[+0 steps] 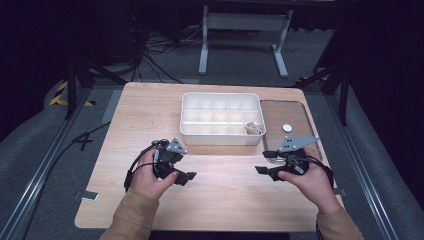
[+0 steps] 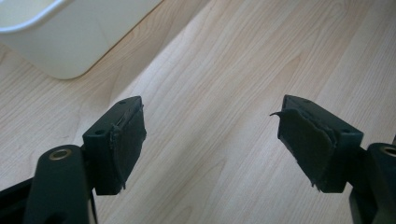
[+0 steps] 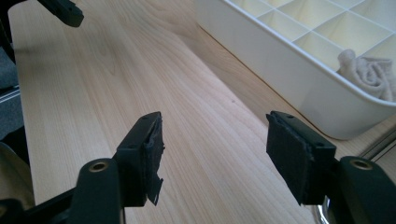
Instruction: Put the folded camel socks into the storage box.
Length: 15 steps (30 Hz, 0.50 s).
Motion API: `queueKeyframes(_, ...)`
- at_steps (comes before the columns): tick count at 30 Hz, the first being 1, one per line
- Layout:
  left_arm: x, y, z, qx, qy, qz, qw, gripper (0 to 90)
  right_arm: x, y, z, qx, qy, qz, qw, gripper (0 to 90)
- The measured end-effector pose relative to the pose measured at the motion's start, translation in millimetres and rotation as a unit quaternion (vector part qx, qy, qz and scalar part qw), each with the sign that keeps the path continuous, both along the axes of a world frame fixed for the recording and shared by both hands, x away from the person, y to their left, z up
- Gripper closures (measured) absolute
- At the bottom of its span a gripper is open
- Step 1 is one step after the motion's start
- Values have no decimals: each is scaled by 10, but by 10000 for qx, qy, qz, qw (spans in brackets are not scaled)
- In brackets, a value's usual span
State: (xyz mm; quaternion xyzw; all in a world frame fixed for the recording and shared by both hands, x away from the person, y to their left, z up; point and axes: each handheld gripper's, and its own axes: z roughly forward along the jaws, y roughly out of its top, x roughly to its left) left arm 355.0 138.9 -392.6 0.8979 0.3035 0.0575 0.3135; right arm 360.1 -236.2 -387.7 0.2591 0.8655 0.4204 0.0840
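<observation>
A white compartment tray (image 1: 220,119) stands at the middle back of the wooden table, and a beige cloth bundle (image 1: 253,128) lies in its front right compartment. My left gripper (image 1: 186,177) rests low over the table in front of the tray's left end; its jaws stand open with bare wood between them (image 2: 212,109). My right gripper (image 1: 263,162) is held near the tray's front right corner, pointing left, open with nothing between its pads (image 3: 215,121). In the right gripper view the tray's wall (image 3: 289,60) and the cloth bundle (image 3: 369,70) lie to the right.
A clear flat lid (image 1: 285,120) lies right of the tray with a small white round piece (image 1: 287,127) on it. The tray's corner (image 2: 70,42) is at the upper left of the left gripper view. Metal rails run along both table sides.
</observation>
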Motion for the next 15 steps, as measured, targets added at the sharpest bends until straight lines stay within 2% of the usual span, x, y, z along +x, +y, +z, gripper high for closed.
queueKeyframes(1,1,-4,-13,3,16,12,10000,236,-30,26,-115,-28,-29,71,10000,363)
queueKeyframes(3,2,2,-19,-9,1,-10,10000,240,-44,40,-208,-143,-23,171,9997,368)
queueKeyframes(4,2,2,-19,-9,1,-10,10000,241,-44,40,-208,-143,-23,171,9997,368)
queueKeyframes(7,11,14,-35,-14,-14,-20,10000,241,-65,72,-367,-114,3,227,9997,359)
queueKeyframes(10,12,21,-65,-53,-16,-15,10000,238,-69,86,-405,-161,36,266,9995,356)
queueKeyframes(11,12,26,-79,-46,-31,-29,10000,238,-86,114,-483,-219,-3,320,9992,356)
queueKeyframes(15,3,51,-119,-174,-146,64,9997,232,-102,161,-592,-173,-119,404,9990,357)
